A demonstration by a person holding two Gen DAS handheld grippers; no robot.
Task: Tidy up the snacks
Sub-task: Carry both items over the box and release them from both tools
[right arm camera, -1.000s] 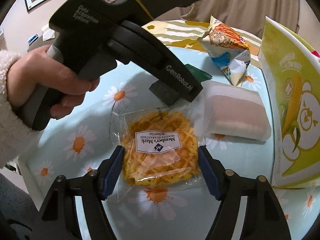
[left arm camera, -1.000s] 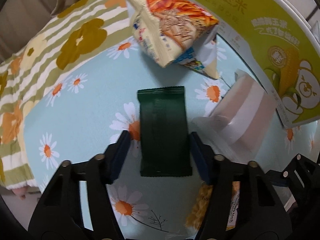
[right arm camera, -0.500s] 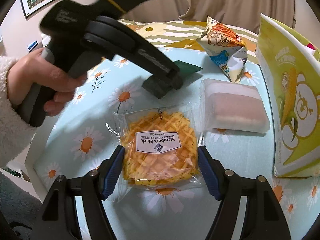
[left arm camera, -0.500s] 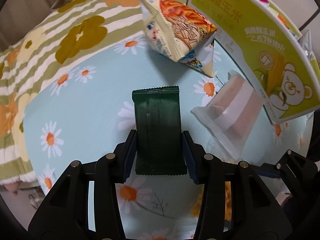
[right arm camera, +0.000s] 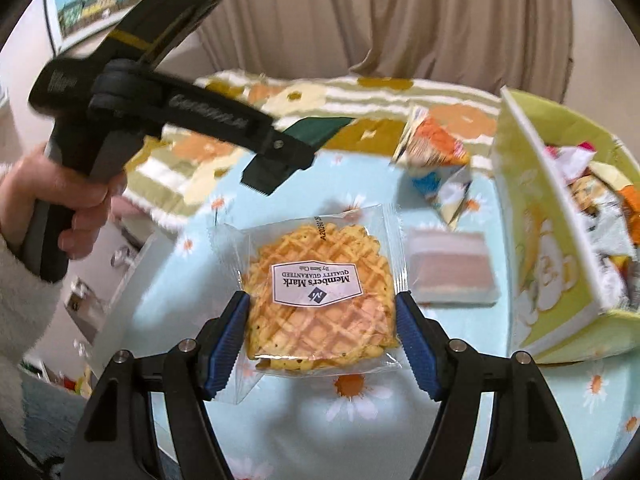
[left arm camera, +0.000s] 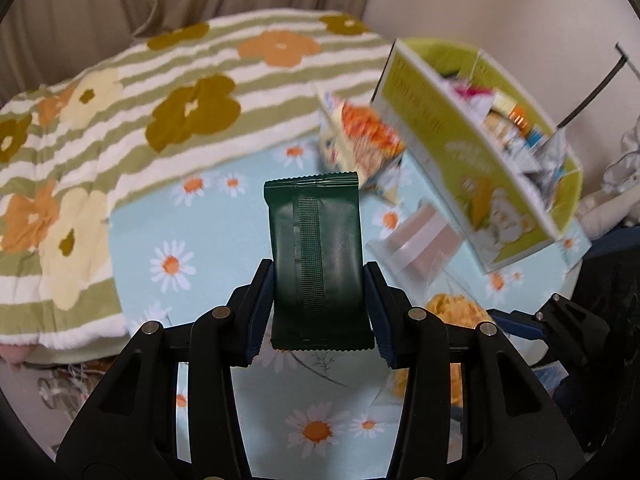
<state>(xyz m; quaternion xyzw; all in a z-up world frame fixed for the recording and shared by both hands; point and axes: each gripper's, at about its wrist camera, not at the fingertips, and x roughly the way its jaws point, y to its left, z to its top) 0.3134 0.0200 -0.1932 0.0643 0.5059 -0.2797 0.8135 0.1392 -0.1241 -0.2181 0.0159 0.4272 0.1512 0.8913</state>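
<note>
My left gripper (left arm camera: 318,280) is shut on a dark green snack packet (left arm camera: 316,240) and holds it upright above the table. In the right wrist view that gripper (right arm camera: 276,160) hangs at the upper left with the green packet (right arm camera: 320,128) sticking out past it. My right gripper (right arm camera: 322,316) is shut on a clear-wrapped waffle packet (right arm camera: 320,280), with its blue pads pressing both sides. The waffle packet is lifted off the cloth. An open yellow-green carton (right arm camera: 536,240) with several snacks inside stands at the right.
An orange-and-yellow snack bag (left arm camera: 360,140) leans by the carton (left arm camera: 460,152). A pink-and-white packet (left arm camera: 420,240) lies flat beside it on the daisy tablecloth (left arm camera: 192,248). A striped flower blanket (left arm camera: 160,100) covers the far side. A person's hand (right arm camera: 68,192) holds the left gripper's handle.
The left gripper closed on the green packet and lifted it off the table. The right gripper rose with the waffle packet. Both views now look down from higher, into the carton.
</note>
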